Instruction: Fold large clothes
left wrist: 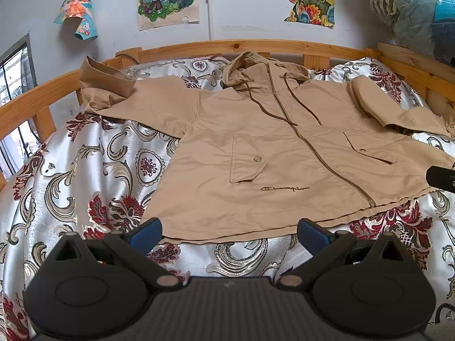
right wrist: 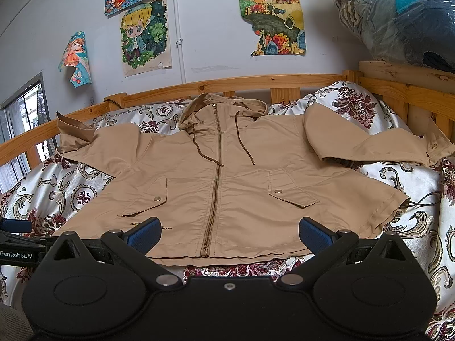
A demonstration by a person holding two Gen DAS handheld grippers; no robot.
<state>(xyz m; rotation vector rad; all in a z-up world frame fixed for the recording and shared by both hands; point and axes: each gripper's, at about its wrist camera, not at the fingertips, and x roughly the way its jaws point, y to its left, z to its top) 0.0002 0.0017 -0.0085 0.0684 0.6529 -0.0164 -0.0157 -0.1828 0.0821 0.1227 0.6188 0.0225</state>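
A tan hooded zip jacket lies spread flat, front up, on the patterned bedspread; it also shows in the right wrist view. Its left sleeve reaches to the bed rail with the cuff standing up. Its right sleeve is bent back over the body. My left gripper is open and empty, just before the jacket's bottom hem at its left part. My right gripper is open and empty, over the hem near the zip's end.
A wooden bed rail runs around the far and side edges. Posters hang on the wall. A plastic-wrapped bundle of clothes sits at the upper right. A window is at the left. The other gripper's tip shows at the right edge.
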